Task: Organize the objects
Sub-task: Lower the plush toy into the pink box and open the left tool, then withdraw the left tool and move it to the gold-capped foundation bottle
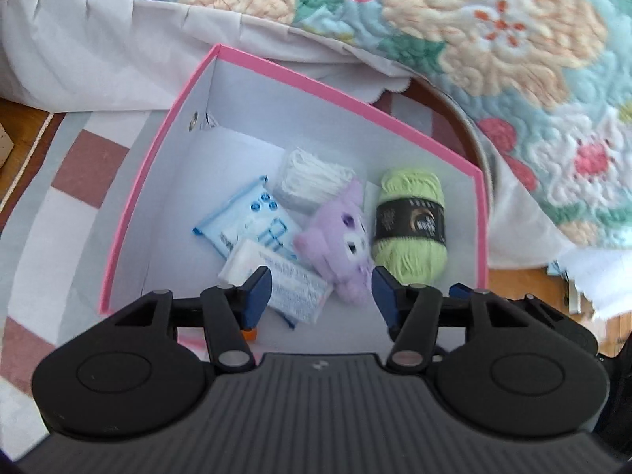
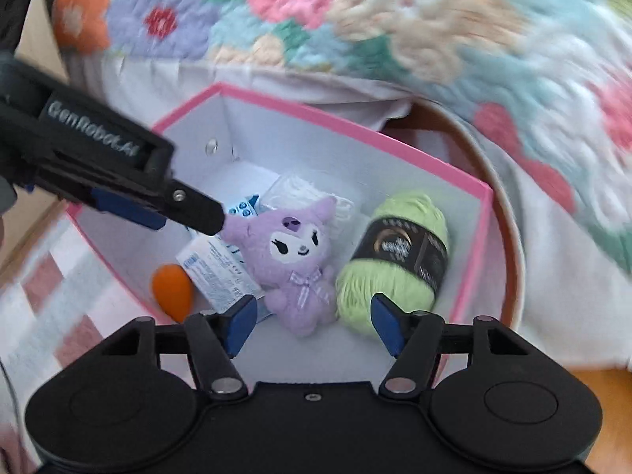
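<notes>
left gripper point(image 1: 322, 290) jaws apart, nothing pinched, hanging over the pink box point(image 1: 146, 181). right gripper point(image 2: 314, 322) spread open too, empty, above the same box. just beyond its fingers sits the purple plush point(image 2: 294, 264), face up on the box floor, the green yarn ball point(image 2: 395, 256) just beside it on the right. left of the plush, tissue packs point(image 2: 215, 272) and an orange egg-shaped thing point(image 2: 172, 290). flowered quilt point(image 1: 493, 31) hangs behind the box.
</notes>
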`<action>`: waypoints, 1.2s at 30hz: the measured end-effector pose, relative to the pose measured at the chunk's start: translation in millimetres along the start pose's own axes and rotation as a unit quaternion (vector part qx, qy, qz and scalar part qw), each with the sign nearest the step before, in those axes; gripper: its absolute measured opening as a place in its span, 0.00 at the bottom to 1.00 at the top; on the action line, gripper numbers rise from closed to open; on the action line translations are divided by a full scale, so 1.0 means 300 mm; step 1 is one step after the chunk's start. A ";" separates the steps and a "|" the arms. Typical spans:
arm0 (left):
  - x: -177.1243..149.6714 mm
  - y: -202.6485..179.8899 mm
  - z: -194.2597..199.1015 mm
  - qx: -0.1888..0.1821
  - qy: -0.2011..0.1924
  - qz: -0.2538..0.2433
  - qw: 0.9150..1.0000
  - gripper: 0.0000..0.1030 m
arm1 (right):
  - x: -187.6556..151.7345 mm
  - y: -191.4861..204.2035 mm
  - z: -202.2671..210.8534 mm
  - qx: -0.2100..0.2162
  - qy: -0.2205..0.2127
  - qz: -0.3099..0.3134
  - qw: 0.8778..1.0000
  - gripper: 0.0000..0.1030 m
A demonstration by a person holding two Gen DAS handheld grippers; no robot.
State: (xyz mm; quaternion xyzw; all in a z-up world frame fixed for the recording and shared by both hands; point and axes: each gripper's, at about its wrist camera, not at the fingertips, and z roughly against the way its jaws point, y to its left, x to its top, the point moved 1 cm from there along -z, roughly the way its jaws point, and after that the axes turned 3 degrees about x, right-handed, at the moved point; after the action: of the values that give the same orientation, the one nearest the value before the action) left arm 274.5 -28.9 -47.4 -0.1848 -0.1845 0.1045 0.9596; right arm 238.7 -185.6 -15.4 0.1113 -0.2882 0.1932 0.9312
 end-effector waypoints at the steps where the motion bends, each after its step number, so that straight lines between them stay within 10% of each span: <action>1: -0.007 -0.004 0.015 -0.003 0.005 -0.006 1.000 0.53 | -0.015 -0.010 0.031 0.009 -0.012 -0.022 1.000 0.67; 21: -0.258 -0.029 0.499 0.010 -0.005 -0.106 0.994 0.64 | -0.156 0.193 0.534 0.007 -0.082 0.007 0.997 0.67; 36: -0.452 -0.076 0.600 0.001 -0.010 -0.152 0.988 0.71 | -0.315 0.271 0.549 0.029 -0.041 -0.006 0.999 0.68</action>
State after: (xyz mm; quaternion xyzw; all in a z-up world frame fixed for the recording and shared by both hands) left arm 83.5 -29.2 74.2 -0.1525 -0.2199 -0.0409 0.9627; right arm 51.2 -192.7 70.9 0.1482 -0.3199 0.1912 0.9161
